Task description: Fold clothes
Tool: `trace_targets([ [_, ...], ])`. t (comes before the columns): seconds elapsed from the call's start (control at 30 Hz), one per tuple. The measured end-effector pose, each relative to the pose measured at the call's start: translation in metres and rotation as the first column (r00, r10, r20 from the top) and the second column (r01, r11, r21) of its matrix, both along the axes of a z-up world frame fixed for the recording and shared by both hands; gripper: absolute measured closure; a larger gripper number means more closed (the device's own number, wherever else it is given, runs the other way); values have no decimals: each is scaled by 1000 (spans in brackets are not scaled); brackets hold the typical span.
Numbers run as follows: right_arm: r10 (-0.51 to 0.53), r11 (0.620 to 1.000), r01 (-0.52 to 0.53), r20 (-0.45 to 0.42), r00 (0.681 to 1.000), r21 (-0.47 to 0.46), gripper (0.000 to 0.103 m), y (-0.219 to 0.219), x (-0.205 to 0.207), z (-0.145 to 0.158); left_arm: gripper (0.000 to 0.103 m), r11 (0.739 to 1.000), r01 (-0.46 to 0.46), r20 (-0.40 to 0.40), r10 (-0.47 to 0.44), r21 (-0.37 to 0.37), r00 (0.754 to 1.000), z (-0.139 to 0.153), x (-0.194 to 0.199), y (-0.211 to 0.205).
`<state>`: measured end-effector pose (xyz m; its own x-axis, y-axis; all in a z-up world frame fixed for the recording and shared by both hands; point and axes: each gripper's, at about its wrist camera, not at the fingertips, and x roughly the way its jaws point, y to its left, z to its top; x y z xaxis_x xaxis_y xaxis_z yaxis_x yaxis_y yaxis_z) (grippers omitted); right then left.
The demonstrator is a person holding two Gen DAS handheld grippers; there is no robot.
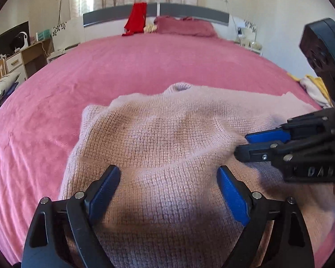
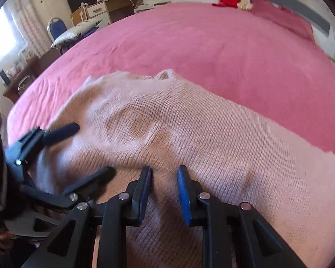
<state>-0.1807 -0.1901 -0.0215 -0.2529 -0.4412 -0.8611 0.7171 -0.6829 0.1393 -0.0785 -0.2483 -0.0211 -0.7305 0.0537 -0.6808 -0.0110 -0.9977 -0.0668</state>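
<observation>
Sweater, pale pink ribbed knit [image 1: 167,138], spread on pink bedspread [image 1: 122,67], collar away from both grippers. Left gripper [image 1: 168,178] spread wide over hem; right gripper [image 2: 164,179] narrowed, pinching a knit ridge.

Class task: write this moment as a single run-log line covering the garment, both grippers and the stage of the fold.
garment: pink knit sweater flat on pink bedspread | left gripper: open above it | right gripper: narrow gap, grip unclear | stage: fold underway
</observation>
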Motion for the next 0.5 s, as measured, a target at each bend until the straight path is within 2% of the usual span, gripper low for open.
trace_targets([
  [0.07, 26, 999, -26, 8, 1000, 22, 80, 0, -1, 9, 12, 1000, 2, -14, -2, 27, 1000, -1, 3, -4],
  [0.1, 10, 1000, -10, -4, 1000, -8, 79, 3, 1, 22, 12, 1000, 3, -14, -3, 30, 1000, -2, 2, -5],
  [0.17, -1, 992, 0, -10, 1000, -128, 78, 3, 2, 38, 12, 1000, 5, -14, -4, 28, 1000, -2, 2, -5],
  [0.27, 57, 997, -54, 38, 998, -61, 78, -27, 3, 26, 12, 1000, 3, -19, -3, 14, 1000, -1, 5, -2],
  [0.33, 105, 991, -106, 17, 994, 83, 78, -49, 3, 2, 12, 1000, -3, -15, 3, -12, 1000, -3, 5, 1],
  [0.4, 158, 985, -153, -60, 986, 80, 77, -62, 0, -1, 12, 1000, -7, -16, 7, -20, 1000, -6, 0, -1],
  [0.43, 165, 985, -160, -71, 984, 72, 77, -64, -3, 0, 12, 1000, -5, -18, 5, -12, 1000, -6, 0, -3],
  [0.5, 131, 991, -130, -38, 991, 19, 78, -60, -14, 7, 11, 1000, -1, -22, 1, 3, 1000, -7, 0, -6],
])
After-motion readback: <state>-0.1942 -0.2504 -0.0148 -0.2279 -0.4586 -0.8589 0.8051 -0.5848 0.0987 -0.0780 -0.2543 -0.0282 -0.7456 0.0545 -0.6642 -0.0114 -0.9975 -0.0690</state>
